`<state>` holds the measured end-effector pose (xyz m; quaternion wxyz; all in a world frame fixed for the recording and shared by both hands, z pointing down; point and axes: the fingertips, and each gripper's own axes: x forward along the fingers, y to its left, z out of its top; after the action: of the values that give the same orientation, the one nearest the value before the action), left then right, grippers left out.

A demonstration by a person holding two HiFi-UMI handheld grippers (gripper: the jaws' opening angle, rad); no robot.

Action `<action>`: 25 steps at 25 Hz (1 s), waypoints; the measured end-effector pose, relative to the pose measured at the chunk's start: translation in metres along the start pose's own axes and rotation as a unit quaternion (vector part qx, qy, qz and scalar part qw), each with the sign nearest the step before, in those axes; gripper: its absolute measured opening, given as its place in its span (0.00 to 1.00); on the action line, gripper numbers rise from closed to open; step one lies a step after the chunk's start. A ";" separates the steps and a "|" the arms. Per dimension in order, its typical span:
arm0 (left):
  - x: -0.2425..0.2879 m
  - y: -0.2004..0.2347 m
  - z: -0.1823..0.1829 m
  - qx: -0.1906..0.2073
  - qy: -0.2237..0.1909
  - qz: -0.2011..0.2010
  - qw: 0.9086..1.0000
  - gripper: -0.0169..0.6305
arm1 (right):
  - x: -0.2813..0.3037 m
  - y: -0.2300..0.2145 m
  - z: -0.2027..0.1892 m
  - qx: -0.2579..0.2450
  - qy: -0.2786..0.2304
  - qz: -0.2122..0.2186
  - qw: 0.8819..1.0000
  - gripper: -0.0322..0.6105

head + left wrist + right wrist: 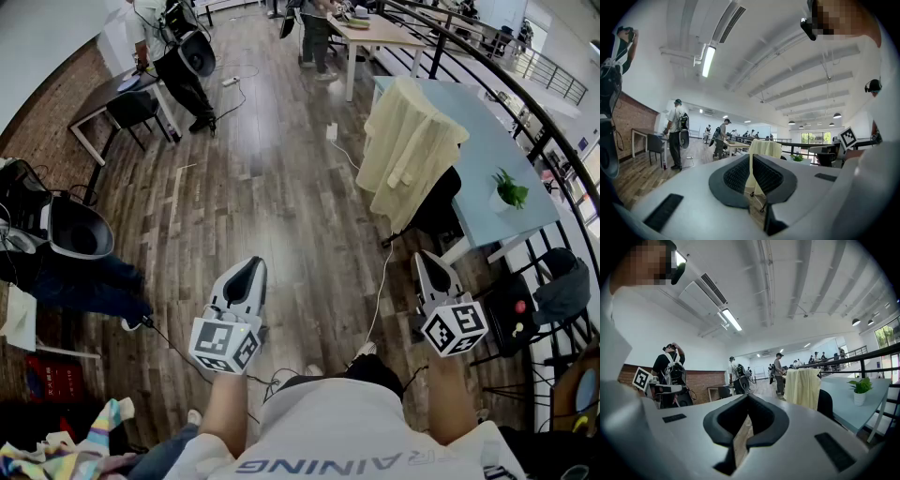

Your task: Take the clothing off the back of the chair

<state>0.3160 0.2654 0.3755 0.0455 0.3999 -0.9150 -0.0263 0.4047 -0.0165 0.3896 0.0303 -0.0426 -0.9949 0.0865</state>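
A: Where's the clothing (410, 150)?
B: Draped over the chair (441, 208) back, far right. The left gripper (249, 270) and right gripper (425, 262) are both closed, empty, well short of it.
A: Risk?
B: Pulling sideways could snag it and tip the chair.

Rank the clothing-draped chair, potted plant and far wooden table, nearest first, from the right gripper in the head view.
1. Chair, straight ahead of the right gripper, clothing draped on its back.
2. Potted plant, on the blue table to the right.
3. Wooden table, far end, ahead.
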 end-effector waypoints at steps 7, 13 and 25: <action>0.001 0.001 0.001 0.001 0.000 -0.005 1.000 0.10 | 0.003 0.008 -0.002 -0.002 0.003 0.005 1.000 0.09; 0.002 -0.003 0.002 -0.001 0.002 -0.009 1.000 0.10 | -0.002 0.003 -0.001 0.002 0.001 0.002 1.000 0.09; -0.012 0.009 0.004 -0.006 -0.007 -0.003 1.000 0.10 | 0.011 0.028 -0.004 0.007 0.000 0.028 1.000 0.09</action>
<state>0.3177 0.2803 0.3712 0.0415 0.4026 -0.9138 -0.0345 0.3967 0.0128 0.3891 0.0279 -0.0700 -0.9927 0.0941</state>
